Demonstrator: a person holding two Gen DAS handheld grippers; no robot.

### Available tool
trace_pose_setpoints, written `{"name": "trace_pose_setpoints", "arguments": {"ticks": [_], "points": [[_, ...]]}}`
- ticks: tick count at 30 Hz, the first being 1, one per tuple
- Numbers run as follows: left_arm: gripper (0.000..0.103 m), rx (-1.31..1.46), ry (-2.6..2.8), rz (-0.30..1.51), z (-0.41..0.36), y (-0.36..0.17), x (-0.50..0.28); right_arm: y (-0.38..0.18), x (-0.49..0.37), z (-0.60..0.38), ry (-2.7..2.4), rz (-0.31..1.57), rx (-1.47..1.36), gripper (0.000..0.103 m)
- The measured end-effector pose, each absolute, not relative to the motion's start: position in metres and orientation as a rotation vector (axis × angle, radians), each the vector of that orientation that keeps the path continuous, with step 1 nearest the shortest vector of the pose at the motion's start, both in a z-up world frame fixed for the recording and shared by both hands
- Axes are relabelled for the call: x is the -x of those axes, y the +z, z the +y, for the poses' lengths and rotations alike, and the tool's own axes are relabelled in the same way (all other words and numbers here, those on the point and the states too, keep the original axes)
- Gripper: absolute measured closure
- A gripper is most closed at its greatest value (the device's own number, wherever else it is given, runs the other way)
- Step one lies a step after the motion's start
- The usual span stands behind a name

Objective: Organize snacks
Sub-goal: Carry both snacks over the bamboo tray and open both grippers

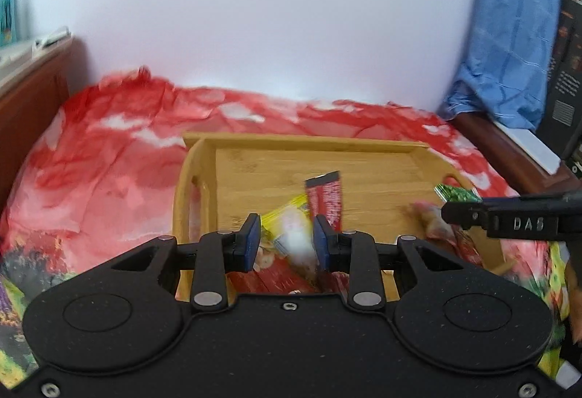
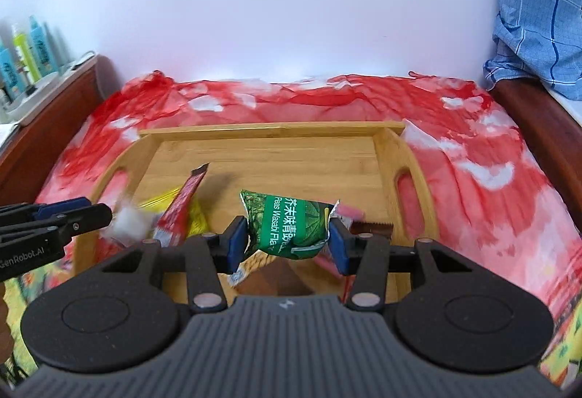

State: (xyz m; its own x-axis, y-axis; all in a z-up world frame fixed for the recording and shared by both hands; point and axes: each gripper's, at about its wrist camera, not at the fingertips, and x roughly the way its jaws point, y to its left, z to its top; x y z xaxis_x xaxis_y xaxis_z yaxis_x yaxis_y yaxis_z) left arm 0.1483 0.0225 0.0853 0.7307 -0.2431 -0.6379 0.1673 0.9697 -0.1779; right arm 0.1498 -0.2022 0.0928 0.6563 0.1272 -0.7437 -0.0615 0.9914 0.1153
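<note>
Bamboo tray [image 2: 393,143], two cut-out handles, on a red patterned bedspread [image 2: 473,150]. Contents: a red stick sachet [image 2: 182,201] at centre-left with a yellow packet [image 2: 198,219] beside it; other wrappers at the lower edge, blurred.

Right gripper [image 2: 289,241], lower centre: pads clamped on a green wasabi-pea packet [image 2: 287,227], crumpled, white lettering, held above the tray.

Left gripper [image 1: 285,241]: closed on a small white-and-yellow packet [image 1: 296,234], blurred, over the tray's near end.

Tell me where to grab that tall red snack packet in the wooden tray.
Probably the red packet's free upper end, approached from above. It leans tilted over the yellow packet in the wooden tray, with its top corner clear. Pinch across its flat faces.
</note>
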Motion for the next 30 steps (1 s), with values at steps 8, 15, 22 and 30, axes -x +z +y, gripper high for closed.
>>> {"name": "trace_pose_setpoints", "arguments": {"ticks": [8,15,22,30], "points": [[0.075,0.156,-0.2,0.746,0.021,0.071,-0.183,0.069,-0.175,-0.199,0.083,0.893,-0.084,0.051],[0.075,0.131,-0.199,0.771,0.018,0.06,-0.181,0.058,-0.184,-0.191,0.116,0.897,-0.036,0.049],[0.075,0.101,-0.209,0.766,0.011,0.06,-0.173,0.055,-0.187,-0.183,0.132,0.887,0.018,0.047],[0.066,0.078,-0.222,0.755,0.007,0.063,-0.164,0.061,-0.179,-0.186,0.132,0.866,-0.008,0.03]]}}
